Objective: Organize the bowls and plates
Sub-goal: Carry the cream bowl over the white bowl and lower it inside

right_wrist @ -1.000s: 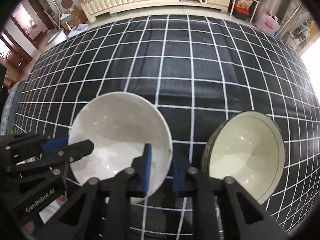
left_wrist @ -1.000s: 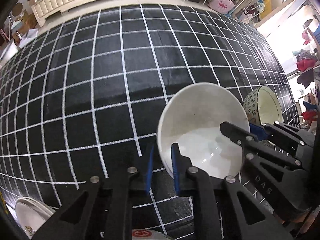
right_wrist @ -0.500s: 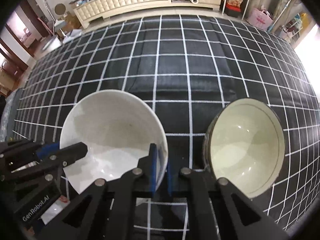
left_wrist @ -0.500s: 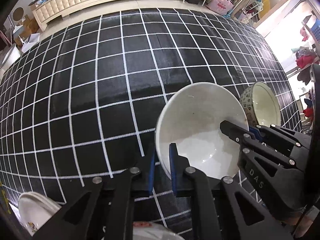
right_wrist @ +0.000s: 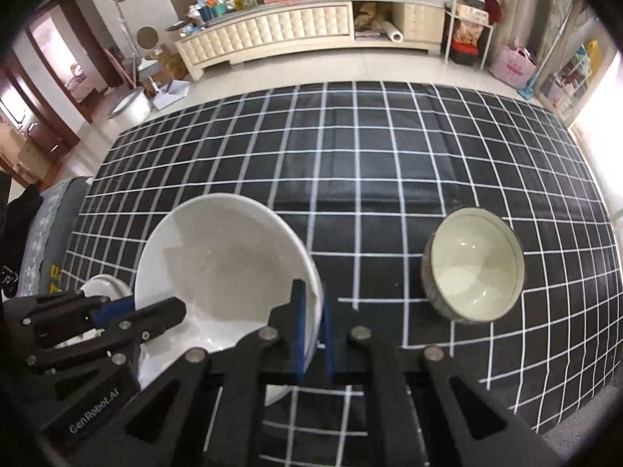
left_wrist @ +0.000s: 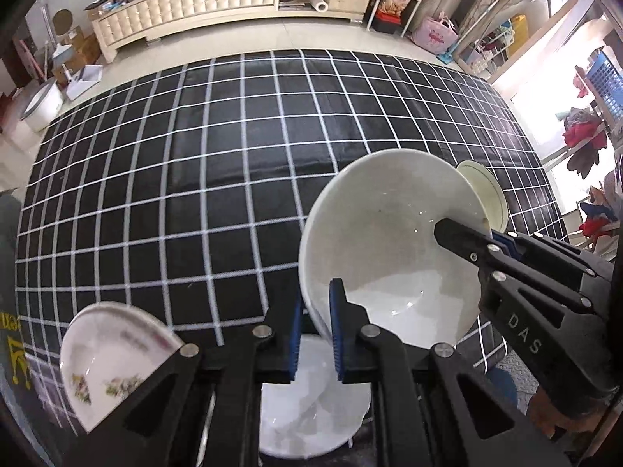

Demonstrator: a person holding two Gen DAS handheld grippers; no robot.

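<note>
White glazed ceramic is what both of your grippers are clamped on: one wide white bowl (left_wrist: 389,241), held by its rim from two sides and lifted clear of the cloth. Your left gripper (left_wrist: 314,334) pinches the bowl's near-left rim between its blue pads (left_wrist: 335,330). Your right gripper (right_wrist: 311,334) pinches the opposite rim, one finger inside the bowl and one outside.

Edges and clearance:
- Black checked tablecloth (right_wrist: 370,163) is bare across its whole centre and far half, up to the far edge where the tiled floor (right_wrist: 272,74) begins.
- The cloth's right edge lies just beyond the green bowl (right_wrist: 473,268).
- The near-left corner is crowded: a floral plate (left_wrist: 105,358) sits there, and a plain white plate (left_wrist: 311,408) lies directly under the lifted bowl.

Count:
- Bowls: two. The white bowl is in your grip; the green bowl, with a patterned outer wall, stands upright on the cloth to the right of it, apart from it.
- Plates: two visible in the left wrist view, floral and plain white, near each other; you cannot tell whether they touch.
- Grippers: two, both shut tight on the same bowl.
</note>
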